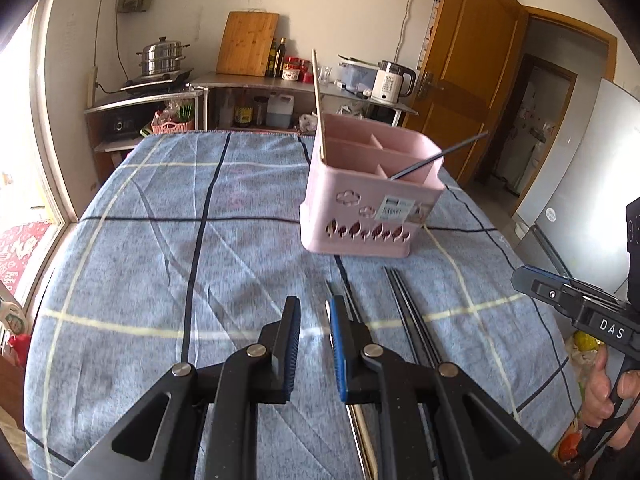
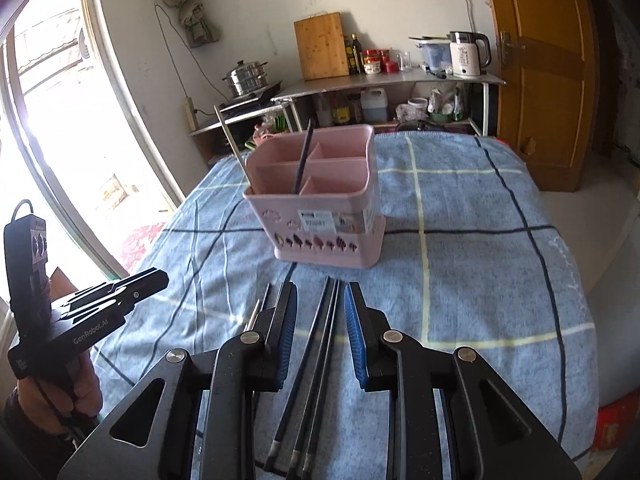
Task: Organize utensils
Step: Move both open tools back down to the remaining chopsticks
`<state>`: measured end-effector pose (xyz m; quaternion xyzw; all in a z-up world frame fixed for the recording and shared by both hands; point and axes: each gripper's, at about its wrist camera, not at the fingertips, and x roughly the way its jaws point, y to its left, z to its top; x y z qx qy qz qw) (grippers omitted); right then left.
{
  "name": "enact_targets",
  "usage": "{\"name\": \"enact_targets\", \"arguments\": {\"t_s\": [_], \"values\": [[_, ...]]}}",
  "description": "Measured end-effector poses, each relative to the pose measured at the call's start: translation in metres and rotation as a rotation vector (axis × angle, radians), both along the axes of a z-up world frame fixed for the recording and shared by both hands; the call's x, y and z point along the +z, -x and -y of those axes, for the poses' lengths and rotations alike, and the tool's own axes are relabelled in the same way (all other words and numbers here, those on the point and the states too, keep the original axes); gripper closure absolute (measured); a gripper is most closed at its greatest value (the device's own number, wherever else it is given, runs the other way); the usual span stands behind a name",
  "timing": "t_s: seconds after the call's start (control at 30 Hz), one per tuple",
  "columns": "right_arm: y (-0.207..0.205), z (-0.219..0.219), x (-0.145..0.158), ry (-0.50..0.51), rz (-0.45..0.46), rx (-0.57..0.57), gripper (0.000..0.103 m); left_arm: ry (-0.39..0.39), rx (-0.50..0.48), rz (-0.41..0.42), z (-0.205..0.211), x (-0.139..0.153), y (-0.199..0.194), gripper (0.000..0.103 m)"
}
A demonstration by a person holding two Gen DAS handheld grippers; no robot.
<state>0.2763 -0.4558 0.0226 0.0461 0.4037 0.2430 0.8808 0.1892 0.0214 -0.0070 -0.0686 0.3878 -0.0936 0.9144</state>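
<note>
Comparing views: your right wrist camera shows three dark chopsticks (image 2: 316,364) lying together on the desk (image 2: 480,280), running between the spread fingers of your right gripper (image 2: 321,334); the left wrist camera shows only part of that bundle, beside the left gripper's right finger. The left view alone shows your right gripper from the side at its right edge, well above the cloth. Your left gripper (image 1: 314,346) is open with nothing between its pads; a pale chopstick (image 1: 327,312) lies against the inner edge of the right finger. Your right gripper is also open, straddling the dark chopsticks without pinching them. The pink utensil caddy (image 2: 320,216) stands beyond both, holding one wooden chopstick (image 2: 232,144) and one dark chopstick (image 2: 303,156), each leaning in its compartment
</note>
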Motion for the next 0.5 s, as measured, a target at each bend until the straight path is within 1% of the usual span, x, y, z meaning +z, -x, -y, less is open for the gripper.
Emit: {"name": "enact_targets", "arguments": {"t_s": [0.13,0.27,0.5], "values": [[0.008,-0.001,-0.03,0.018,-0.058,0.013,0.079,0.002,-0.007,-0.074,0.004,-0.032,0.003,0.089],[0.011,-0.005,-0.051,0.032,-0.103,0.025,0.082,0.011,-0.013,-0.135,0.008,-0.056,0.001,0.089],[0.001,-0.013,-0.081,0.067,-0.164,0.032,0.083,0.019,-0.027,-0.181,0.019,-0.076,-0.006,0.089]]}}
